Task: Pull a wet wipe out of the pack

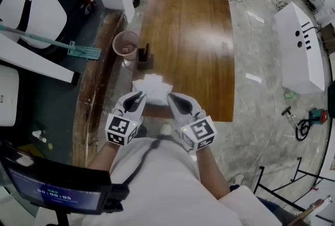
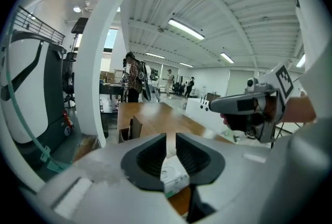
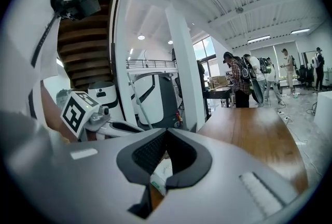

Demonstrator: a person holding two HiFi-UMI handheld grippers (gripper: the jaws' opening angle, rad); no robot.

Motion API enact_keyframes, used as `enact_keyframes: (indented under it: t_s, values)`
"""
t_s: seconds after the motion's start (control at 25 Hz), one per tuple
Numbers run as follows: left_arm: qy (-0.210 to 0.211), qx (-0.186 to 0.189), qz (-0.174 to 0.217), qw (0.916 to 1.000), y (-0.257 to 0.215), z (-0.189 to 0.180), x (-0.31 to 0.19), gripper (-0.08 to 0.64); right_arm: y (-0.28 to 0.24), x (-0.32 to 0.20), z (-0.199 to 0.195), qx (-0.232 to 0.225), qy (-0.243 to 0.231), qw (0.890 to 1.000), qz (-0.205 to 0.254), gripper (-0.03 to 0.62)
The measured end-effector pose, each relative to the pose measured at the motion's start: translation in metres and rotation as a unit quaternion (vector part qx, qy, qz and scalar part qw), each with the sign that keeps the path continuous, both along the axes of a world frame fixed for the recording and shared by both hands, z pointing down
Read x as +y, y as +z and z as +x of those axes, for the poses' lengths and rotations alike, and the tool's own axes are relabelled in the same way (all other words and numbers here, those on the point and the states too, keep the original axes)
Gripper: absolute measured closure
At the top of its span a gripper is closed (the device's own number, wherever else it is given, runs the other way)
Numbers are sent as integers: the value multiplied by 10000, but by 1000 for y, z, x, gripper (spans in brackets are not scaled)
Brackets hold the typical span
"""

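The white wet wipe pack (image 1: pixel 152 86) lies on the wooden table (image 1: pixel 193 36), close to its near edge. Both grippers hover just short of the pack, side by side. My left gripper (image 1: pixel 140 95) is at the pack's left near corner; its jaws stand a narrow gap apart with nothing between them. Through that gap in the left gripper view (image 2: pixel 171 137) the pack (image 2: pixel 174 176) shows below. My right gripper (image 1: pixel 170 97) is at the pack's right near corner. In the right gripper view (image 3: pixel 166 133) its jaws meet, empty, with the pack (image 3: pixel 162 168) beneath them.
A paper cup (image 1: pixel 125 44) and a small dark box (image 1: pixel 142 57) stand at the table's left edge, beyond the pack. A white cabinet (image 1: pixel 303 47) and cables are on the floor to the right. Several people stand far behind the table (image 2: pixel 135 80).
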State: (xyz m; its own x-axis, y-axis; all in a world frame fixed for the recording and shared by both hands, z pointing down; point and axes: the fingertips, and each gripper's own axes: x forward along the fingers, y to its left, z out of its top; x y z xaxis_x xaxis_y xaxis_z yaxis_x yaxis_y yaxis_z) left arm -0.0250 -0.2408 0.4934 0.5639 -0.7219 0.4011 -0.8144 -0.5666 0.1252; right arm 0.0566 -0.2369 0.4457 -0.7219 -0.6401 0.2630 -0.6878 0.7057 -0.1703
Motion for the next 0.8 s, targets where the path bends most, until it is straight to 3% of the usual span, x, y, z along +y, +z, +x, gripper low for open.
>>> enact_keyframes:
  t_s: [0.4, 0.8]
  values:
    - [628, -880, -542, 9927, 89, 6, -29, 370, 28, -10, -19, 245, 272, 9984, -430, 584]
    - [715, -880, -898, 9895, 125, 11, -33, 387, 62, -24, -30, 431, 434, 9958, -685, 584]
